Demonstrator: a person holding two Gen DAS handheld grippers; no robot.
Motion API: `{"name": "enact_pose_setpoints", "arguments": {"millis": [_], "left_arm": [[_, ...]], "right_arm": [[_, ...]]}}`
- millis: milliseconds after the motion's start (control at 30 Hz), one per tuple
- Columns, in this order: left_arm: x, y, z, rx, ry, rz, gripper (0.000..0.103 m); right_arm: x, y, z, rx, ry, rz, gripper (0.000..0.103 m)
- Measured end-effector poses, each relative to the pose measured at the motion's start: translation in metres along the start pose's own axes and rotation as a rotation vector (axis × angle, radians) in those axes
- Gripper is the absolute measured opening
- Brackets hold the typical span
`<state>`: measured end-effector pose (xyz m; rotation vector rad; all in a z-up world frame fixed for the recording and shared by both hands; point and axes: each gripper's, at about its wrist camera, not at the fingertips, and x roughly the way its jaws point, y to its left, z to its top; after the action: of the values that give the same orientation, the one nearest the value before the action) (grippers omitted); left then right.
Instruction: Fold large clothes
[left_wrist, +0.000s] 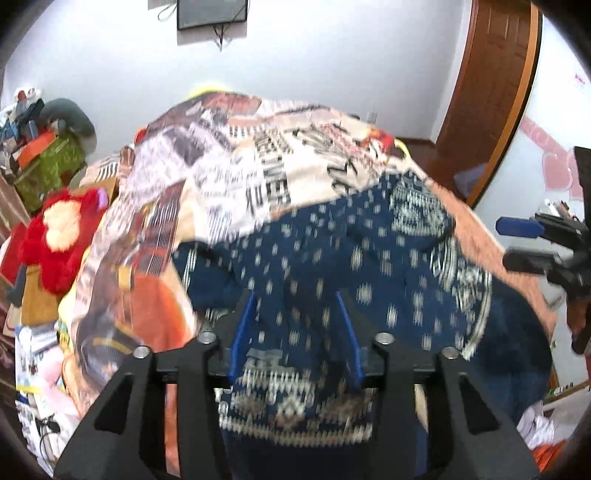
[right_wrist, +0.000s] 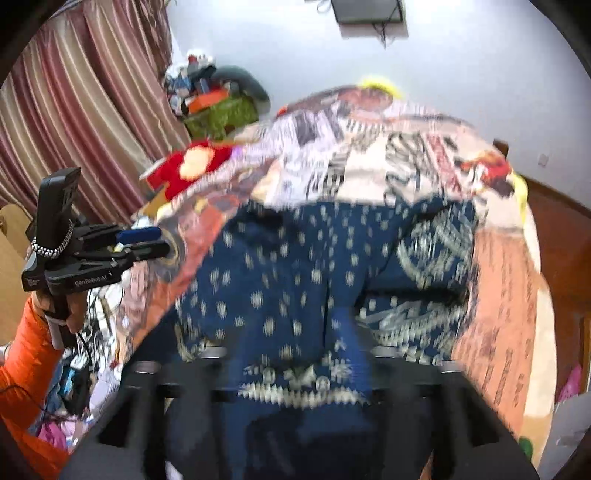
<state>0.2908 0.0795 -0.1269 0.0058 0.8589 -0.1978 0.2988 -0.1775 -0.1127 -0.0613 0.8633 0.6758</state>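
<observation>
Left wrist view showed the blue patterned garment (left_wrist: 332, 258) lying bunched and only partly folded on the bed (left_wrist: 491, 236), with the left gripper (left_wrist: 295, 317) wide apart around a fold and the right gripper (left_wrist: 517, 243) apart and empty.

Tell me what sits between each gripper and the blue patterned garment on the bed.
Nothing visible does. The blue garment lies spread on the bedspread, and its hem lies between the open fingers of the left gripper. The right gripper is blurred, directly over the same cloth.
</observation>
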Motion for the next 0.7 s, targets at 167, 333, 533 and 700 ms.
{"name": "enact_pose_setpoints", "arguments": {"millis": [167, 333, 533, 700], "left_arm": [[0.033, -0.002, 0.030, -0.051, 0.012, -0.034, 0.054], [0.083, -0.005, 0.028, -0.085, 0.145, -0.111, 0.054], [0.115, -0.024, -0.013, -0.004, 0.269, -0.131, 0.054], [0.114, -0.027, -0.040, 0.017, 0.277, -0.108, 0.055]], "right_arm": [[0.017, 0.011, 0.025, -0.050, -0.045, -0.008, 0.067], [0.064, -0.001, 0.036, 0.040, 0.053, 0.041, 0.067], [0.119, -0.014, 0.018, 0.092, 0.232, 0.058, 0.067], [0.139, -0.016, -0.006, 0.045, 0.375, 0.043, 0.067]]}}
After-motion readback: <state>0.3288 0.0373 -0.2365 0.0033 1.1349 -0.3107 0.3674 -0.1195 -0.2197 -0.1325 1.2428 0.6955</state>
